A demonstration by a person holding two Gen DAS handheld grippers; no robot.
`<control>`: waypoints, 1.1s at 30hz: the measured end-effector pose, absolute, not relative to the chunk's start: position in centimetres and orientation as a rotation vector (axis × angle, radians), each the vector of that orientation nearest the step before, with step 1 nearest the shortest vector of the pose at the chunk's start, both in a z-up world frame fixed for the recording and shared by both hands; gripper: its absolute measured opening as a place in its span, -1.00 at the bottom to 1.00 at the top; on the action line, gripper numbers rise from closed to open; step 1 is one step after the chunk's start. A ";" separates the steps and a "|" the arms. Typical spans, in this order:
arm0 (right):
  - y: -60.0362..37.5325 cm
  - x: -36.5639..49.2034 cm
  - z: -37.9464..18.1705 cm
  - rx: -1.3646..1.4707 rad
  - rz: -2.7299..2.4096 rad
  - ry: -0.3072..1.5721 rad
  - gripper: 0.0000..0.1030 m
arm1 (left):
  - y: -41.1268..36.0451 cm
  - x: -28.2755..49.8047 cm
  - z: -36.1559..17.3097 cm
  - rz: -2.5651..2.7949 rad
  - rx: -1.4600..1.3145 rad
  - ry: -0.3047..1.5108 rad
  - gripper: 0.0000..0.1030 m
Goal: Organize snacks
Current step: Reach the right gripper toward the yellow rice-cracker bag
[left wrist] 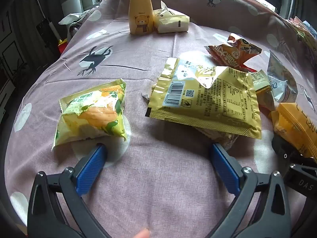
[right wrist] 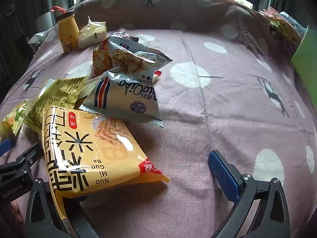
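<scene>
Snack bags lie on a mauve dotted cloth (left wrist: 158, 188). My left gripper (left wrist: 158, 158) is open and holds nothing. Just ahead of its left pad is a green-yellow bag (left wrist: 93, 115), and a gold bag (left wrist: 204, 99) lies ahead of its right pad. My right gripper (right wrist: 158, 158) is open too. A yellow "Nuo Mi Guo Ba" bag (right wrist: 89, 152) lies over its left finger and hides it. Its right pad (right wrist: 223, 174) is bare. Behind that bag are a pale blue bag (right wrist: 126, 95), a bag of puffs (right wrist: 130, 59) and an orange bag (right wrist: 101, 59).
A yellow bear bottle (left wrist: 140, 11) and a tissue pack (left wrist: 170, 20) stand at the back. A green box (right wrist: 305, 59) is at the right edge. Bare cloth (right wrist: 227, 109) spreads to the right of the pile. The left gripper's frame (right wrist: 11, 164) shows beside the yellow bag.
</scene>
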State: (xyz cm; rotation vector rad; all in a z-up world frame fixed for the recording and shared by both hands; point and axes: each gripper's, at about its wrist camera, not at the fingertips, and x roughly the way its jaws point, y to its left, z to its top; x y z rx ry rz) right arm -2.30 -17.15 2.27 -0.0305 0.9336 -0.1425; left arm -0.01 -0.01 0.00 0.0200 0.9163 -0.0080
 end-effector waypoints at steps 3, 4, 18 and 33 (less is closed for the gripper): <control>-17.1 -2.3 2.3 -0.032 -0.143 0.935 0.99 | 0.0 0.0 0.0 -0.006 0.023 0.923 1.00; -17.1 -2.3 2.3 -0.030 -0.142 0.936 0.99 | 0.0 0.0 0.0 -0.007 0.023 0.923 1.00; -17.1 -2.3 2.3 -0.032 -0.143 0.936 0.99 | 0.1 0.1 -0.1 -0.011 0.018 0.927 1.00; -17.0 -2.8 3.5 -0.037 -0.071 1.000 0.99 | 1.7 -1.0 3.4 -0.117 -0.095 0.958 0.91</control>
